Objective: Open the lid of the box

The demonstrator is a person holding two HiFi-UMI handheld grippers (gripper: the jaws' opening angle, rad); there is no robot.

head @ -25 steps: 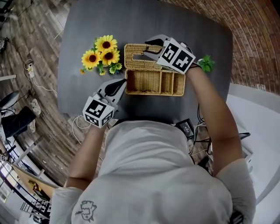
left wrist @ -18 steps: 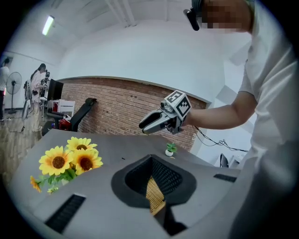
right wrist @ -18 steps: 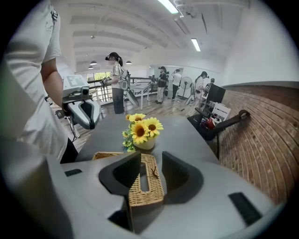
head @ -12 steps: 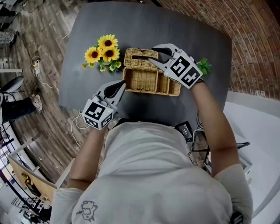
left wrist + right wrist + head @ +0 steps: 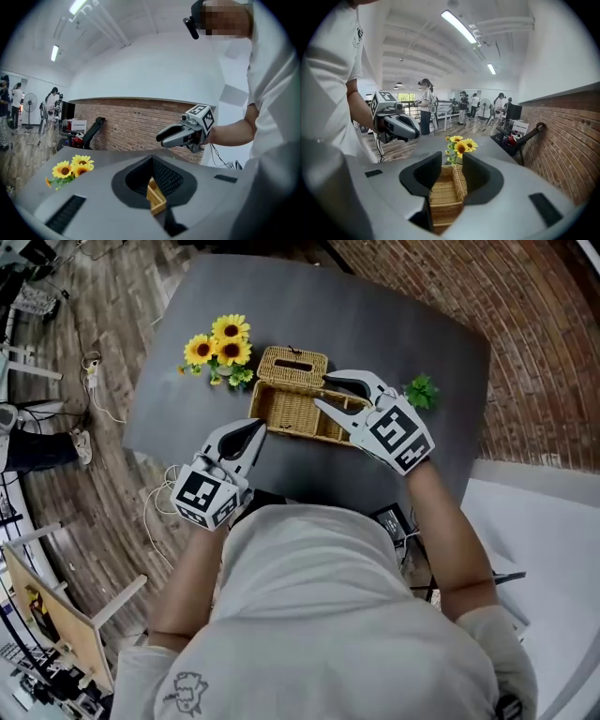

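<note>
Looking steeply down on a dark grey table (image 5: 375,334), by far the biggest thing here, with wood flooring off its left side and a brick wall off its right. Moving in to the white T-shirt (image 5: 319,615) filling the bottom of the head view, with a bare forearm reaching out from it on either side.

On to the wicker box (image 5: 286,413) now: sits near the middle of the table, open-topped, woven inside plain to see. Already has its lid (image 5: 292,365) swung back on the far side, with a dark slot showing in it.

Over to the right gripper (image 5: 321,390): hovers over the right half of the box with jaws standing well apart, gripping nothing. Shows only the open basket below and beyond the gap in the right gripper view, with neither pad pressing on the wicker.

Then the left gripper (image 5: 255,430): hangs just by the box's near-left corner with jaws brought together at the tips, holding nothing. Catches only a sliver of wicker beyond them in the left gripper view.

Down to the sunflowers (image 5: 220,343), lying just left of the lid. Finishing with a small green sprig (image 5: 422,390) right of the box, past the right gripper, well apart from the flowers.
</note>
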